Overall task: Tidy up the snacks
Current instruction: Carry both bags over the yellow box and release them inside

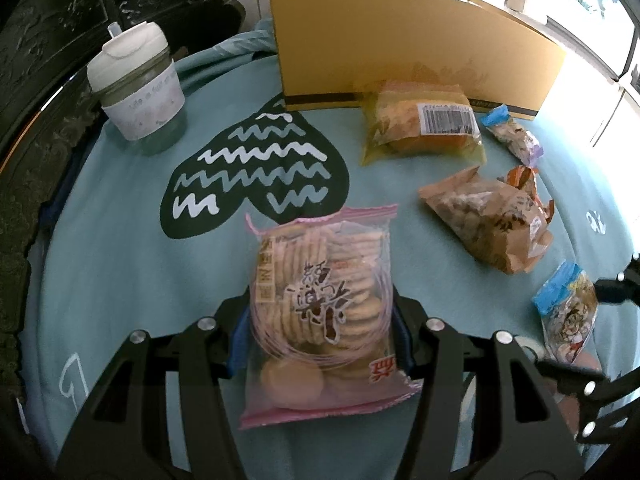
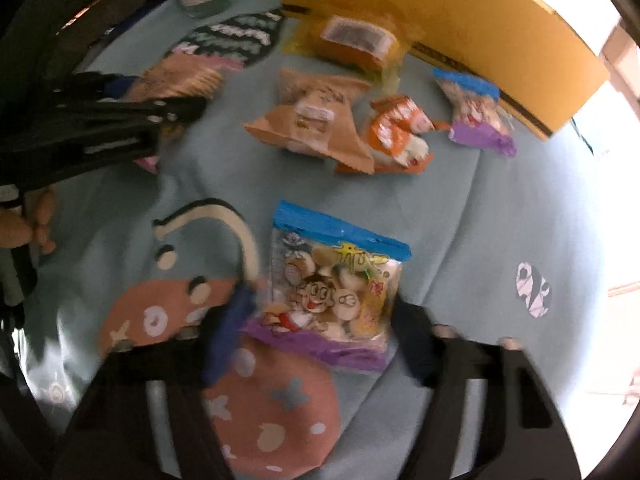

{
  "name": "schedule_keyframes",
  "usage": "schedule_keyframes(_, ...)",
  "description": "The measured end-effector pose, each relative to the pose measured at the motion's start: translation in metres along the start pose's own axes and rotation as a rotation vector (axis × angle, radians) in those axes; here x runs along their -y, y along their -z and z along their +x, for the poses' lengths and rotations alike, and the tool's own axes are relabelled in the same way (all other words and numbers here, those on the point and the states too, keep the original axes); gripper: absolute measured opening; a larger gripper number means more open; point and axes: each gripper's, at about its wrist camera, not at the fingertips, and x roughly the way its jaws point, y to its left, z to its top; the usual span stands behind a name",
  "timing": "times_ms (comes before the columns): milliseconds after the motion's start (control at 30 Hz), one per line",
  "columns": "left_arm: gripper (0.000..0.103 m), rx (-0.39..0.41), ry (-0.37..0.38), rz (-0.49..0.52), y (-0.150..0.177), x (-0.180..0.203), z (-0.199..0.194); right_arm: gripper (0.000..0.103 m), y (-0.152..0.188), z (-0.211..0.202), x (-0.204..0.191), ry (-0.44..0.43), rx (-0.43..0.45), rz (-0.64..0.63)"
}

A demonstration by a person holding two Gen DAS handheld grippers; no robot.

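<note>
My left gripper [image 1: 320,340] is shut on a pink-edged bag of round crackers [image 1: 320,312], its fingers pressing both sides. The bag also shows in the right wrist view [image 2: 180,76]. My right gripper [image 2: 320,332] has a blue-topped cartoon snack bag [image 2: 332,292] between its fingers; the view is blurred, so contact is unclear. That bag shows at the right edge of the left wrist view [image 1: 568,316]. A yellow box [image 1: 400,44] stands at the back. A yellow pastry bag [image 1: 420,124], a brown bag [image 1: 488,220], an orange pack [image 2: 400,132] and a second blue-topped bag [image 2: 476,112] lie before it.
A lidded cup [image 1: 136,92] stands at the back left on the teal cloth [image 1: 120,260] with a dark heart print [image 1: 256,172]. Dark carved furniture [image 1: 48,40] lies beyond the left edge. A pink mushroom print [image 2: 272,408] lies under my right gripper.
</note>
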Motion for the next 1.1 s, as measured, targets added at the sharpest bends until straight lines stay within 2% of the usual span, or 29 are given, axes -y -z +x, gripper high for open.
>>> schedule_keyframes(33,0.057,0.0,0.0,-0.002,0.0,0.0,0.0,0.054,0.0,-0.001,0.0,-0.014,-0.002,0.0)
schedule_keyframes(300,0.057,0.001,0.002,-0.011,0.001,-0.001,0.0,0.054,0.0,-0.017,0.033,-0.091,0.017,0.144)
schedule_keyframes(467,0.057,0.024,0.011,-0.018,0.0,0.001,-0.006,0.054,-0.004,-0.04,0.054,-0.094,0.071,0.198)
schedule_keyframes(667,0.057,0.067,0.013,-0.017,-0.008,0.006,-0.021,0.054,-0.002,-0.062,0.058,-0.09,0.133,0.232)
schedule_keyframes(800,0.057,0.145,0.016,-0.022,-0.017,0.007,-0.043,0.054,0.002,-0.078,0.061,-0.092,0.172,0.247)
schedule_keyframes(1100,0.056,0.307,0.077,-0.04,-0.044,0.012,-0.1,0.054,-0.006,-0.117,0.07,-0.104,0.281,0.266)
